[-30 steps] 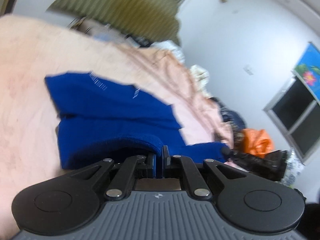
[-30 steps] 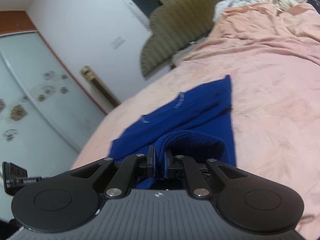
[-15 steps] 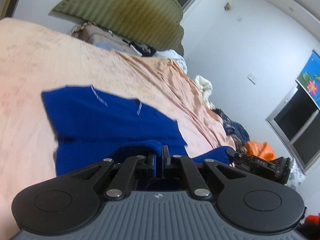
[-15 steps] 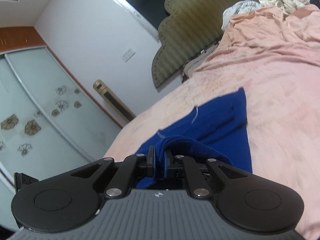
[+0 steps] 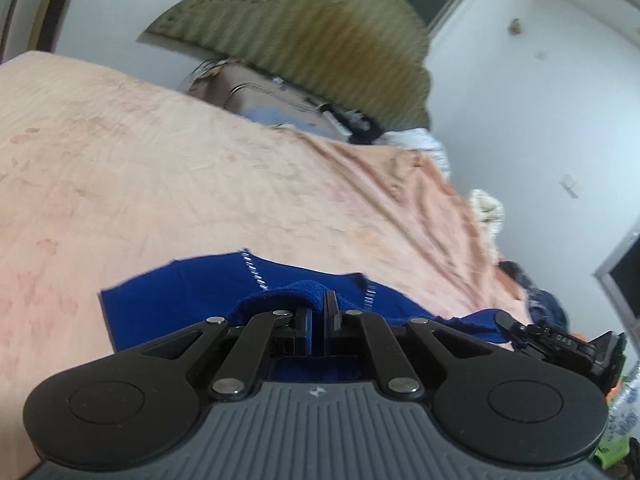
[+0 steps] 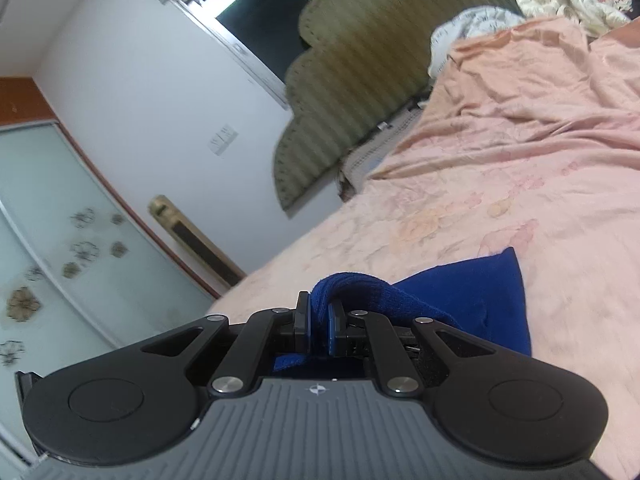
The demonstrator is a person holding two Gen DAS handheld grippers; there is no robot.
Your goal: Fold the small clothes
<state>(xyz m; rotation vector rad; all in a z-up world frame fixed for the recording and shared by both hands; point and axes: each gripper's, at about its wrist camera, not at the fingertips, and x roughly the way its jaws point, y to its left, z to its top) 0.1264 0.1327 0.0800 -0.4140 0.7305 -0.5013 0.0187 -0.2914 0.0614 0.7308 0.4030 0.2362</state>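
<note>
A blue garment lies on the pink bedsheet, most of it flat just ahead of my two grippers, its near edge lifted and doubled back over the rest. I have my left gripper clamped on one end of that raised hem and my right gripper clamped on the other, a thick roll of blue cloth bulging up between the right jaws. In the left view the right tool shows low at the right edge, so the two hands sit side by side along the hem, and neither looks nearer to the cloth than the other. The garment's long axis, as far as I can judge, runs across in front of me, parallel to the line between the grippers. The flat part lies forward of both, toward the green headboard. I read the coming move as carrying the held edge forward over that flat part.
</note>
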